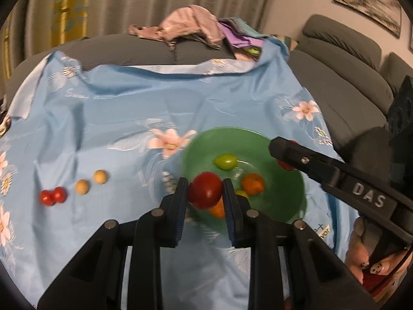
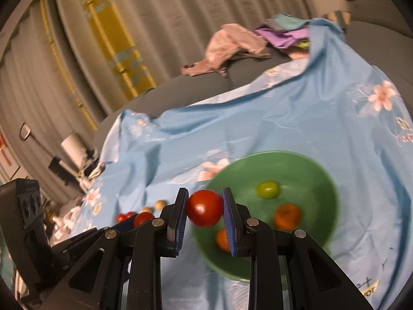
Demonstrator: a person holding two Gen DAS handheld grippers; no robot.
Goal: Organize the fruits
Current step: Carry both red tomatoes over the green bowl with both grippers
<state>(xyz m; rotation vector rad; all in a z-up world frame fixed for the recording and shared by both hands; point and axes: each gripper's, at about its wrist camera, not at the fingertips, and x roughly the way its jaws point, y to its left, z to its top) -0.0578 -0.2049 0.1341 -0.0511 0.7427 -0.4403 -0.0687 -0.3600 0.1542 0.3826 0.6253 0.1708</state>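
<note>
Left wrist view: left gripper (image 1: 205,193) clamped a round red tomato (image 1: 205,190) over the green plastic bowl (image 1: 291,201), three fruits inside, four small ones (image 1: 74,188) left on the blue floral cloth (image 1: 129,108). Right wrist view: right gripper (image 2: 205,208) gripped another red tomato (image 2: 204,208) at the bowl's rim; both near-round, no clear long axis.

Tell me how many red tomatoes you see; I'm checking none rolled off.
4 red tomatoes. One is clamped in the left gripper, one in the right gripper, and two lie touching on the blue cloth. More could hide behind the fingers.
</note>
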